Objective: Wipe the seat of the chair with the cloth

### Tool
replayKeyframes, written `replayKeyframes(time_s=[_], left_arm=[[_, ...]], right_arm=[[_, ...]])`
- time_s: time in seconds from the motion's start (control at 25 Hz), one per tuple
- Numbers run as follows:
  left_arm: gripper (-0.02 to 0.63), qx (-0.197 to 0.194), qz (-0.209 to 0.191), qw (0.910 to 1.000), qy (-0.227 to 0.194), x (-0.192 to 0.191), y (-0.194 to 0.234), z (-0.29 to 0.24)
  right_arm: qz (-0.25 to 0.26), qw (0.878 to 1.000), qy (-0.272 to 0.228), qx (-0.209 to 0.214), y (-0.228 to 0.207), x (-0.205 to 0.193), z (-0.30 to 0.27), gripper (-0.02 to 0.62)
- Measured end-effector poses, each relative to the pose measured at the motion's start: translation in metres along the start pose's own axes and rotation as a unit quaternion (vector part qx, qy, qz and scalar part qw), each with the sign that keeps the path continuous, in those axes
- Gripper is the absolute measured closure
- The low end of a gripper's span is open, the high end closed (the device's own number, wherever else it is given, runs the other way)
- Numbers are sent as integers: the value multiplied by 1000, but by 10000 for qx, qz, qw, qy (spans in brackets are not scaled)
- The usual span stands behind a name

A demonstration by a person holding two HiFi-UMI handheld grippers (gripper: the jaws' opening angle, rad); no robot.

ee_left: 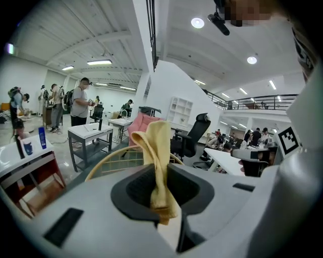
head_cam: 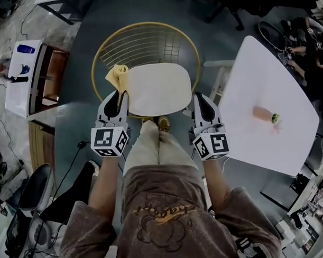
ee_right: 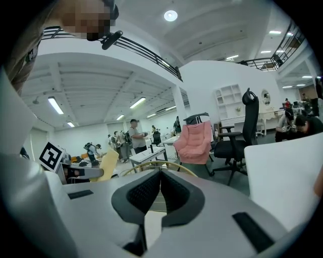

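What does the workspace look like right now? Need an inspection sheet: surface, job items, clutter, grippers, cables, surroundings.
Surface: white cushioned seat of the round gold wire-frame chair; bare, no marks visible.
Job's things: yellow cloth at the seat's left rear corner; contact with the seat cannot be told.
Clutter: pinkish object with a green end on the white table to the right; blue bottle on a small stand to the left.
Grippers: left gripper shut on the cloth; right gripper shut, empty, beside the seat's right edge.
Cables: black cable on the floor at left.
Surroundings: open office, standing people, black office chair, pink armchair.
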State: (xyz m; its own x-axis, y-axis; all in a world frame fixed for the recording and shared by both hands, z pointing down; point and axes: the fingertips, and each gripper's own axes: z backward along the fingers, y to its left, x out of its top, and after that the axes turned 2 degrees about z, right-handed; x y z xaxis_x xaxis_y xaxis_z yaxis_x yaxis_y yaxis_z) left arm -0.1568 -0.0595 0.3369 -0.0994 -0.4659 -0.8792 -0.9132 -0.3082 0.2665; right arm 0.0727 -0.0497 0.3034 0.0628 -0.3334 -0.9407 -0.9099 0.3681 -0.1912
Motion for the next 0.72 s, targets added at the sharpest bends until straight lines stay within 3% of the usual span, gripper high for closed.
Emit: replayKeyframes(time_s=[0.44, 0.72], left_arm=[[531, 154, 246, 9994, 208, -69, 31, -54], [531, 524, 382, 9962, 590, -119, 69, -86]], right_arm=[[-176, 9997, 146, 29, -7, -49, -33, 568], [-239, 9994, 206, 120, -10, -59, -37, 568]])
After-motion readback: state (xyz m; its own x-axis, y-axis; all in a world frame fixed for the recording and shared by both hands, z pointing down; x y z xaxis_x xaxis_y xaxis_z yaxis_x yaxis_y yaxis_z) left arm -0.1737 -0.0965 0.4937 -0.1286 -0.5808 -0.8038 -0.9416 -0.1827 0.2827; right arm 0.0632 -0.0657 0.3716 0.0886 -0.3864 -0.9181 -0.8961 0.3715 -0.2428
